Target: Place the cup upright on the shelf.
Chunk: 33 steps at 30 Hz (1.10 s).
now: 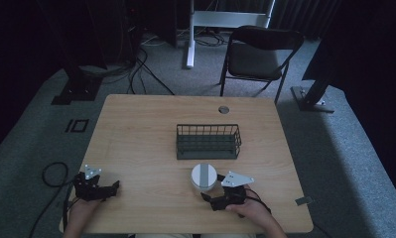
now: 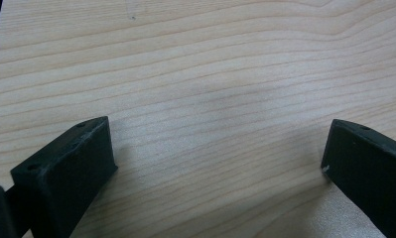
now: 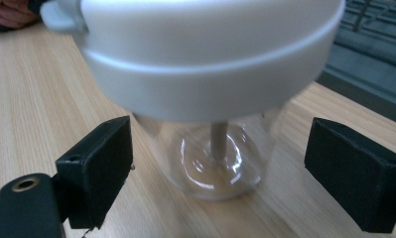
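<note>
My right gripper (image 3: 220, 163) sat spread around a clear white-lidded jar (image 3: 213, 74); my left gripper (image 2: 218, 163) gaped over bare wooden desk (image 2: 210, 74).

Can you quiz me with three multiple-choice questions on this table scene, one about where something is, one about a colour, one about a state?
1. Where does the wire basket stand?
A. mid-table, beyond the jar
B. on the chair
C. under the left tool

2. The jar's lid is:
A. red
B. white
C. black

3. The right tool is:
A. shut on the jar
B. open around the jar
C. inside the basket

Answers: 1 A, the high view shows it behind the jar. 2 B, the lid is white. 3 B, both jaws stand apart beside the clear glass.
</note>
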Motion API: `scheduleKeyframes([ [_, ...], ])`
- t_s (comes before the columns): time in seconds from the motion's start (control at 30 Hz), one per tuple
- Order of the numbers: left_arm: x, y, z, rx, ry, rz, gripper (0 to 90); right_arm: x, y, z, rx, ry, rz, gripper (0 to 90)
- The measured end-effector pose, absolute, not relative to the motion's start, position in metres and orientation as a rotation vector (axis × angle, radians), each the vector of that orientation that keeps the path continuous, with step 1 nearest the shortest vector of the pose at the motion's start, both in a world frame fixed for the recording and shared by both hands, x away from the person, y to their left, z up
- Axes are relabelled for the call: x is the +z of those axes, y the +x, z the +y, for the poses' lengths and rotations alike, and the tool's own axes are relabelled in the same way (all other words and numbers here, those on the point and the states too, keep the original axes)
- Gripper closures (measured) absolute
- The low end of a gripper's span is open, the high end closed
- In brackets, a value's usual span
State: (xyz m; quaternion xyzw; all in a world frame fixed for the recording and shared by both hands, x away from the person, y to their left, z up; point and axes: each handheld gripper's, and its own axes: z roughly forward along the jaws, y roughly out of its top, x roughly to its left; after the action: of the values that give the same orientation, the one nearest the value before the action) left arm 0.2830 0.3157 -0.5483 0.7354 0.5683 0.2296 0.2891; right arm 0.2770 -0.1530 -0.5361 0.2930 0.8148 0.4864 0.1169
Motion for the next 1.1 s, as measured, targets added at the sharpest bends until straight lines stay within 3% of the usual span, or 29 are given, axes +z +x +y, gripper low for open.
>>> scheduleKeyframes([
  [1.1, -0.548, 0.283, 0.316, 0.613, 1.963, 1.517, 0.2, -0.54, 0.285, -0.133, 1.546, 0.897, 2.296, 11.2],
])
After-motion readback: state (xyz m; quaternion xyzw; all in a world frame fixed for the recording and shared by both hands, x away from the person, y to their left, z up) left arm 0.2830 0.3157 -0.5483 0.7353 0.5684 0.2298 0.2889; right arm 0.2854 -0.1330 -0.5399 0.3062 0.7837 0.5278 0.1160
